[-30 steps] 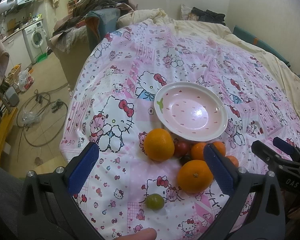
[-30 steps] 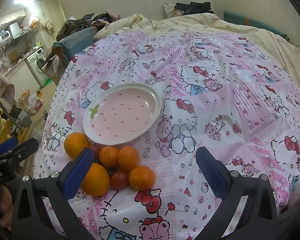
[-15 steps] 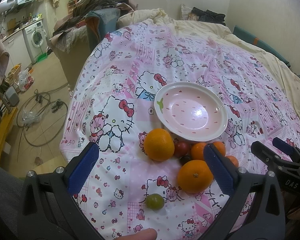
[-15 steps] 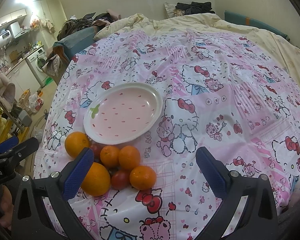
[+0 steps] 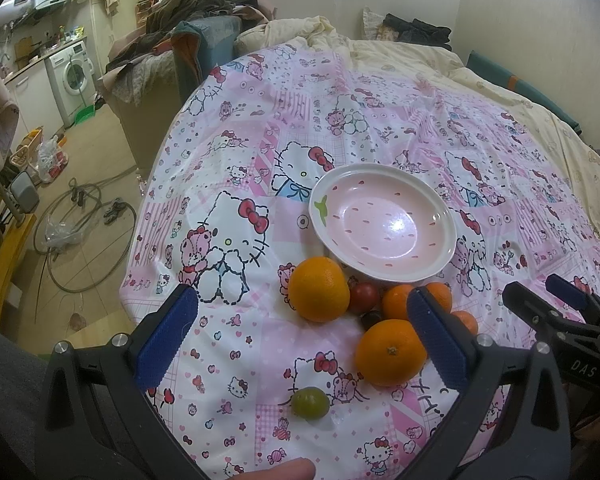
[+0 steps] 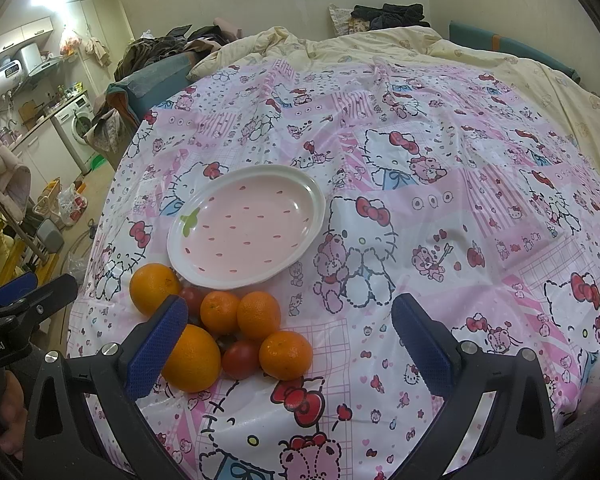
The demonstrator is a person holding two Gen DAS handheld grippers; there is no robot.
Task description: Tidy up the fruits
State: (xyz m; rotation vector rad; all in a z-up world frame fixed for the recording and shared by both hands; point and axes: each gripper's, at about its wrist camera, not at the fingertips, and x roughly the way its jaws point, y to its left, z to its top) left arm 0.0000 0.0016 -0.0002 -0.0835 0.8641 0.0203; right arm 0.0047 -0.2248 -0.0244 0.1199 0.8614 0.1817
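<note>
An empty pink strawberry-print plate lies on the Hello Kitty cloth. Just in front of it is a cluster of fruit: two large oranges, several small tangerines, red tomatoes and a dark plum. A small green fruit lies apart, nearer to me. My left gripper is open above the near fruit, holding nothing. My right gripper is open too, hovering over the cluster's right side. Each gripper shows at the edge of the other's view.
The cloth covers a bed with a cream duvet behind. The bed's left edge drops to a floor with hoses, bags and a washing machine. A fingertip shows at the bottom.
Almost nothing has moved. The right wrist view has shifted very slightly; both grippers stay open and the fruit lies where it was.
</note>
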